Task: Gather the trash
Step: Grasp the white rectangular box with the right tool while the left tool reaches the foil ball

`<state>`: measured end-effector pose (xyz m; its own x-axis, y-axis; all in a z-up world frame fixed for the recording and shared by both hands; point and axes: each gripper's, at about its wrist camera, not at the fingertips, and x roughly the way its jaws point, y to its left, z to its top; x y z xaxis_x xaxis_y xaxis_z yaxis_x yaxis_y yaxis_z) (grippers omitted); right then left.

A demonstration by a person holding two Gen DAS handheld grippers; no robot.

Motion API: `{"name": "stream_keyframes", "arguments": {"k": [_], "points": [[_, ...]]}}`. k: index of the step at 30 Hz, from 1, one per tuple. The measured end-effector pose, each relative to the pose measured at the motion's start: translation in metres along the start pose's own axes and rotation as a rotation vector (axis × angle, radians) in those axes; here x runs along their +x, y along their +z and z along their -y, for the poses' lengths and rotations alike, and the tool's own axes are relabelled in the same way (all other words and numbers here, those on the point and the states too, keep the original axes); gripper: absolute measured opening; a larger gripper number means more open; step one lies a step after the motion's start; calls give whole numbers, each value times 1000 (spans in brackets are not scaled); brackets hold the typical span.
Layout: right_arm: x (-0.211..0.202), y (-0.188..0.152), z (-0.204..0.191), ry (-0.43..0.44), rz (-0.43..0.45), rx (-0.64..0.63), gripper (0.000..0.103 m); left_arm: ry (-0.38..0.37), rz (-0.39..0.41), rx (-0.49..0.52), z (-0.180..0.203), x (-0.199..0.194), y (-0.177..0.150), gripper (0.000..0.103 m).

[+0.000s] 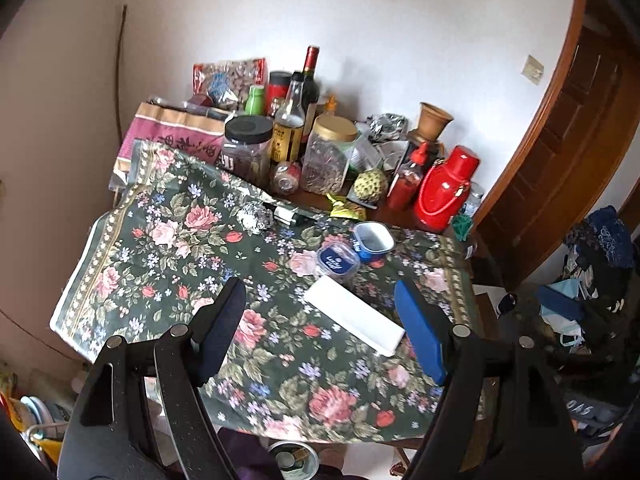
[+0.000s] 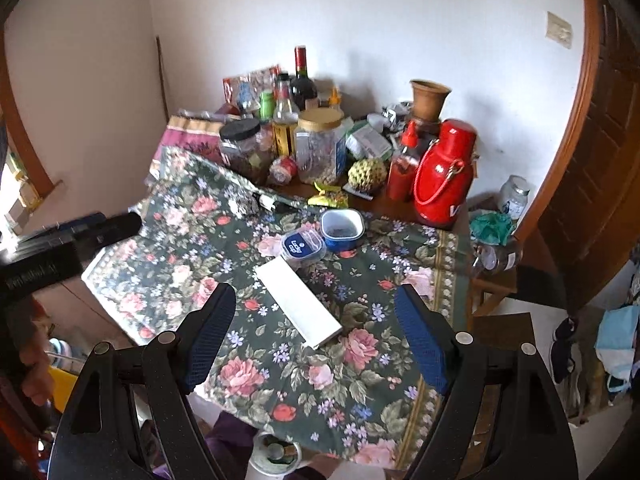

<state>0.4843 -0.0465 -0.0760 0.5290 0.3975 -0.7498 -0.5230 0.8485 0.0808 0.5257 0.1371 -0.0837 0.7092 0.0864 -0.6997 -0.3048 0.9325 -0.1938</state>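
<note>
Large dark characters on the pink bag, blue lid label too blurred to read

A dark green tablecloth showing pink roses is carrying a white flat box, a blue cup and crumpled silver foil; a red thermos is standing behind.

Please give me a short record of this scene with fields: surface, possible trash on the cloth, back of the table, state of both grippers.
surface: floral tablecloth on a table
possible trash: white flat box, clear lidded tub, blue cup, foil ball
back of table: jars, bottles, red thermos
left gripper: open, holds nothing
right gripper: open, holds nothing
</note>
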Motion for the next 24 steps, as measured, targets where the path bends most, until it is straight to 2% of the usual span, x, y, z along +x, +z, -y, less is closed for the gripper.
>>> {"name": "stream_keyframes", "arguments": {"k": [3,8,14,21,24], "points": [[38,1,-7,-5,-52,-2,79,-17,-37,24,-20,25,15,76],[130,-5,-19,1,-250,3,79,-26,-116,54,-58,67,36,76],[212,-14,-22,33,-431,-9,79,-13,-218,47,-96,120,42,76],[249,-15,-28,46,-514,-107,78,-12,-326,26,-114,170,33,76],[249,-17,-30,35,-505,-122,67,-27,-359,10,-117,190,33,76]]}}
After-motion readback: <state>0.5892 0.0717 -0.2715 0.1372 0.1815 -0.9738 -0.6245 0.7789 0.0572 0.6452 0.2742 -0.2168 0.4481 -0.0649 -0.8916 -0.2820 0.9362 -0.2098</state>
